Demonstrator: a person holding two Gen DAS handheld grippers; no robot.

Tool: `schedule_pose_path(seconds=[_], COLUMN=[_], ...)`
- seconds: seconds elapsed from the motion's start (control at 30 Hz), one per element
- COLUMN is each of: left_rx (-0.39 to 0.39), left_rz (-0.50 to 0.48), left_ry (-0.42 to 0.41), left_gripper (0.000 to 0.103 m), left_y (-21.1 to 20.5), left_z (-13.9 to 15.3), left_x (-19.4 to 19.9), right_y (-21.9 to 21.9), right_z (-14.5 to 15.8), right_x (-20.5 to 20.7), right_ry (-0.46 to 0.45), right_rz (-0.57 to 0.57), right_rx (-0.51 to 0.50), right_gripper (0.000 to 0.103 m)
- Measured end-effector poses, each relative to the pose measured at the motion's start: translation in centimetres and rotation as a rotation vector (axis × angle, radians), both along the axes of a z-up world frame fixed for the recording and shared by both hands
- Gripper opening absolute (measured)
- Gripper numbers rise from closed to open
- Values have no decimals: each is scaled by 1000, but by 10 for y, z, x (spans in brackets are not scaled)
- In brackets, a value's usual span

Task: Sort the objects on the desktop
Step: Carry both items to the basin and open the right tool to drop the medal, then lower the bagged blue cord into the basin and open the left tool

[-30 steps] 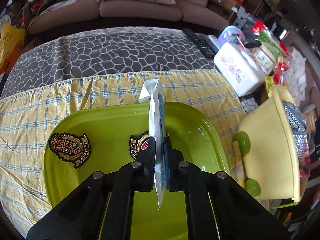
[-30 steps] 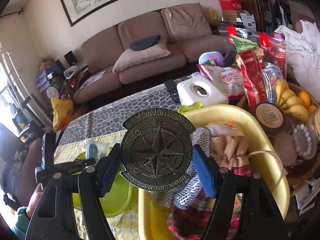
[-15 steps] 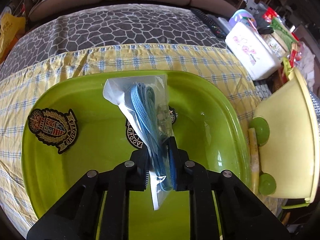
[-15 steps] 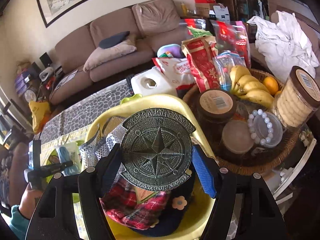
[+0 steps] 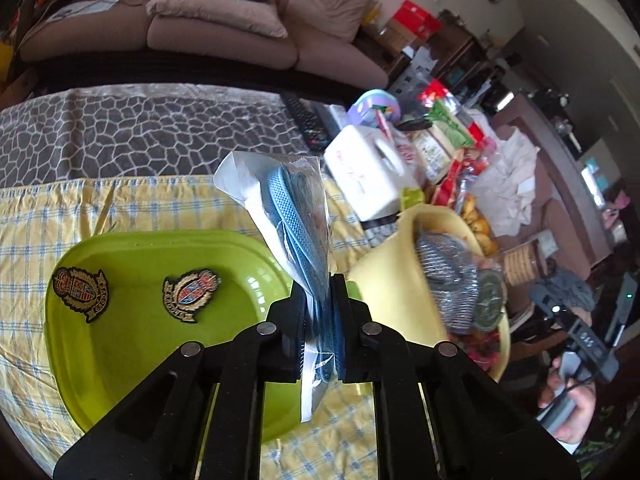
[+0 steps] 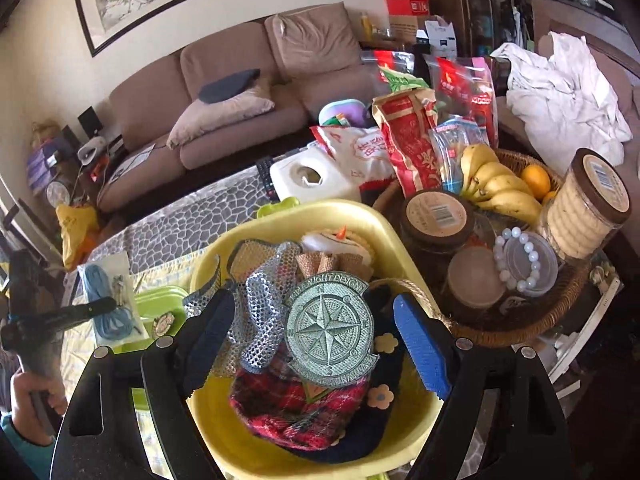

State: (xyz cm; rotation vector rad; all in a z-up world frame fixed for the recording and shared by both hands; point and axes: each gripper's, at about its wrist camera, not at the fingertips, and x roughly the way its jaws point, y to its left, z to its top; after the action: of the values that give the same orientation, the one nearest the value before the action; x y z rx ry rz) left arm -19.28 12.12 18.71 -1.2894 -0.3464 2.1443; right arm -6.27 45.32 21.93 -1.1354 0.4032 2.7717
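Yellow basin (image 6: 394, 236) holds plaid cloth, silver mesh, and compass medallion (image 6: 330, 330) lying loose on the pile between right gripper (image 6: 316, 344) jaws, which are opening, pads off it. Green tray (image 5: 132, 360) beside basin carries two crest patches (image 5: 80, 288). Left gripper (image 5: 320, 316) clamped on bagged blue cord (image 5: 294, 220), above tray's edge.

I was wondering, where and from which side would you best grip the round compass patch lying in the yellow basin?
Grip the compass patch across its rim, edge to edge, coming from above. It is a thin flat disc, tilted on the soft plaid cloth in the yellow basin, so its edges stand clear.
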Motion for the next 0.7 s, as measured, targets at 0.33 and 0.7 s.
schedule_pose_path(seconds=[0.33,0.7], left_rx=[148,141], left_rz=[-151,-238], left_ry=[13,-147], left_gripper=[10,10], left_y=[81,183], left_z=[60,-4], left_x=[18,8], right_y=[-19,6], right_z=[8,-1], right_x=[21,26], right_ry=[46,64], right_rz=[-36,-47], right_rx=[-18,-75], right_gripper=[84,84])
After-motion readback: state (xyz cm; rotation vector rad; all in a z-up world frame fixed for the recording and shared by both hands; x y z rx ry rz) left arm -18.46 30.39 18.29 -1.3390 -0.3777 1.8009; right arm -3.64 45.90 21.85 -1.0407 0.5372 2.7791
